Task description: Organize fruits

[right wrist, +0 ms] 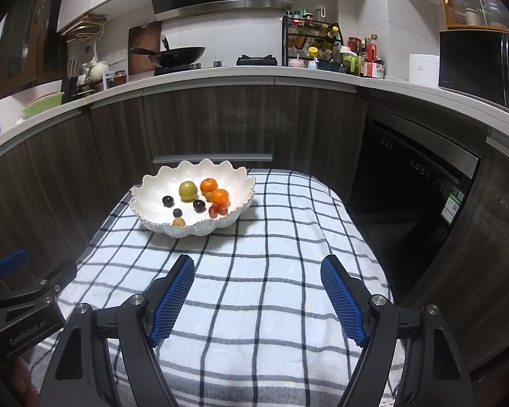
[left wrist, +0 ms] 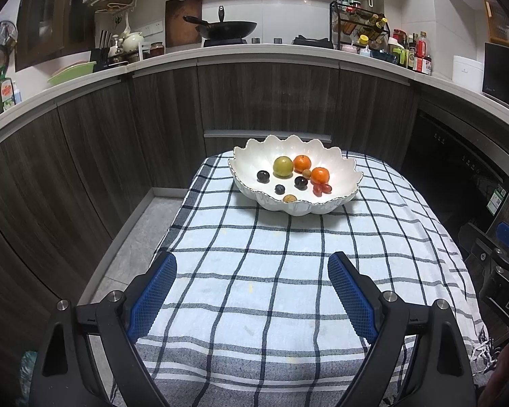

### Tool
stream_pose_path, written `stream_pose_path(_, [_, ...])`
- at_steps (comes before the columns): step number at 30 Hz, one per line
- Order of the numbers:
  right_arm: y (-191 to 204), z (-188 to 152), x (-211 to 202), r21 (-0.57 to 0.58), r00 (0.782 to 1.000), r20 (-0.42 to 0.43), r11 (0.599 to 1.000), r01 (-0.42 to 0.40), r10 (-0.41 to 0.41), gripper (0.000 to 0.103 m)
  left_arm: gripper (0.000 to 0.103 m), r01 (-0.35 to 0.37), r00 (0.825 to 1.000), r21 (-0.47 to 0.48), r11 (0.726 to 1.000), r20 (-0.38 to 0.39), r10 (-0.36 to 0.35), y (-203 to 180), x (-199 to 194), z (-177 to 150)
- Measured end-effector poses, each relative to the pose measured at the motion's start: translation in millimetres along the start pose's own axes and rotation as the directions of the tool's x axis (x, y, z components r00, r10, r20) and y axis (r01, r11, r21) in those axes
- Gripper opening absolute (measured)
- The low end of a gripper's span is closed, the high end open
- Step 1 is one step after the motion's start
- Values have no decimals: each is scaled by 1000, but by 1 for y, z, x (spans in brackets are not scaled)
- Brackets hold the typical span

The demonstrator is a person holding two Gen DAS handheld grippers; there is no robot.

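Observation:
A white scalloped bowl [left wrist: 339, 169] stands at the far end of a table covered with a blue-checked cloth [left wrist: 254, 271]; it also shows in the right wrist view [right wrist: 152, 186]. In the bowl lie a green apple [left wrist: 283, 166], two oranges [left wrist: 302, 163], dark plums [left wrist: 263, 176], red grapes [left wrist: 322, 188] and small tan fruits [left wrist: 289, 198]. My left gripper [left wrist: 252, 264] is open and empty above the near cloth. My right gripper [right wrist: 258, 269] is open and empty, also short of the bowl.
Dark wood cabinets [left wrist: 254, 101] and a white counter with a wok [left wrist: 227, 28] and bottles stand behind the table. A black oven [right wrist: 414, 196] is at the right. The other gripper's body shows at each view's edge [left wrist: 498, 261].

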State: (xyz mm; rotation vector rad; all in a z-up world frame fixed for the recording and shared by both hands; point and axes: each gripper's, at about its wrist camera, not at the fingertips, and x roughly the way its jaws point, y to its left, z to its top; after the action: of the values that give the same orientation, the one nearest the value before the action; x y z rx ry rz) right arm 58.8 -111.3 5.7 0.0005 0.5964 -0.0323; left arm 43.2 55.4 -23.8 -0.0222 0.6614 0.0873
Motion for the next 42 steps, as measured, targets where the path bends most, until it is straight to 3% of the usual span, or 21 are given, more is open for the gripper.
stream_pose_path(42, [-1, 3, -5, 4, 1000, 3, 1000, -1, 1, 78, 91, 11, 1000, -1, 1000, 6, -11, -3, 2, 5])
